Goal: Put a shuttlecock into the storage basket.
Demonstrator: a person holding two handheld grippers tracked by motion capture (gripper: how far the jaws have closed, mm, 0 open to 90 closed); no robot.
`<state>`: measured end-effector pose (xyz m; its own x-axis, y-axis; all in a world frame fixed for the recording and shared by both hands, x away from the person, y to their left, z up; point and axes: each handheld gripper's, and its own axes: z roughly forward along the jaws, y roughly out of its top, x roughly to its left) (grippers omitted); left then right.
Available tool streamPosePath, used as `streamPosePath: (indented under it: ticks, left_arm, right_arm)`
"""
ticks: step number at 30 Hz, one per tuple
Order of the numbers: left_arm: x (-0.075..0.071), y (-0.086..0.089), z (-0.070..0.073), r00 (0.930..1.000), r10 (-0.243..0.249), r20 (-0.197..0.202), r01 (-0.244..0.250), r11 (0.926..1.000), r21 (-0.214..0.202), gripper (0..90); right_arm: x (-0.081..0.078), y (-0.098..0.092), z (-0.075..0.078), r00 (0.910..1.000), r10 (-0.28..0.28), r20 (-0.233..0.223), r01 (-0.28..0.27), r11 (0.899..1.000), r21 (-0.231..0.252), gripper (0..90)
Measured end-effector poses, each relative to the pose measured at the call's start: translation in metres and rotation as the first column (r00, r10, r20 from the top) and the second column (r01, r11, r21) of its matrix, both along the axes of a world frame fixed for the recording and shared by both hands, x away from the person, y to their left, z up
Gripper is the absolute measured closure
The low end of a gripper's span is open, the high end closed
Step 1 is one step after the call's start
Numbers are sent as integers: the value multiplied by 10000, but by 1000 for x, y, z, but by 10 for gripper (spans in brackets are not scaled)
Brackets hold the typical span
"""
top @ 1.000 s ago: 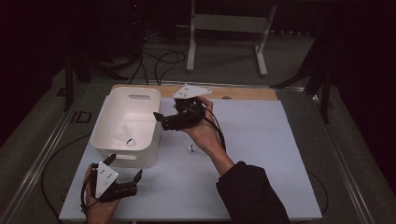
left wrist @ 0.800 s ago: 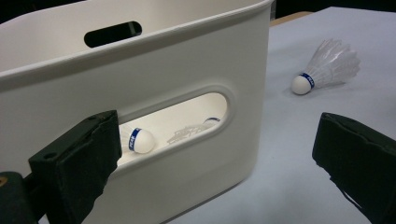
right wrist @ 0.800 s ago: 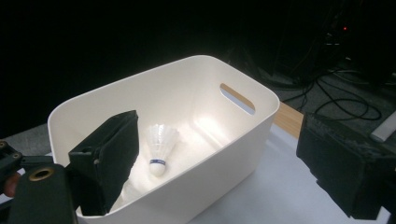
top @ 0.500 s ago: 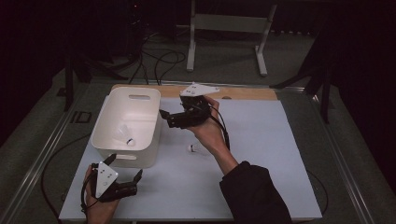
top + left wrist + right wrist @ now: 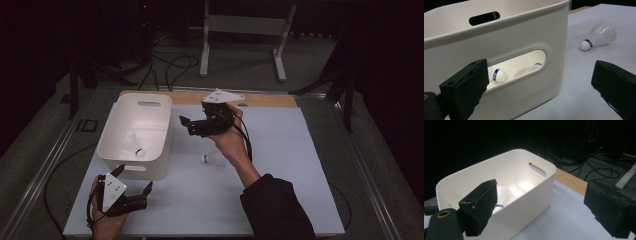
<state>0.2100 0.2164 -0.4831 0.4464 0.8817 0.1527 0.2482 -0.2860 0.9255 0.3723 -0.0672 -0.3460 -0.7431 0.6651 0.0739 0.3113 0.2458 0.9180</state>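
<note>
Shuttlecock (image 5: 214,159) lies on its side on the pale grey surface (image 5: 300,165), just right of the white tub (image 5: 150,165) and under my right wrist; from the left gripper view it shows a round white cork with a blue band and a fan of thin, see-through white feathers. The surface is a smooth matte sheet with a strip of bare wood (image 5: 270,100) along its far edge. Around it the room is dark, with black cables (image 5: 175,65) looping over the floor and a grey metal stand (image 5: 240,30) behind. The tub is glossy plastic, rounded at the corners, with slot handles; another shuttlecock (image 5: 134,145) rests inside it. My right gripper (image 5: 186,126) hovers beside the tub's far end, jaws spread wide and holding nothing. My left gripper (image 5: 134,179) sits low by the tub's near wall, jaws likewise wide apart and bare.
</note>
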Motion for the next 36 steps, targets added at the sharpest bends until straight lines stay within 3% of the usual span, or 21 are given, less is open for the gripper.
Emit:
streamPosePath:
  ticks: [22,36]
  left_arm:
    - [0,0,0,10000,11,-4,-11,10000,-27,18]
    - [0,-1,0,10000,22,-6,-22,10000,3,17]
  right_arm:
    - [6,-29,-14,9977,-612,-305,612,9981,-8,112]
    - [6,-36,-23,9965,-732,-401,722,9971,-249,99]
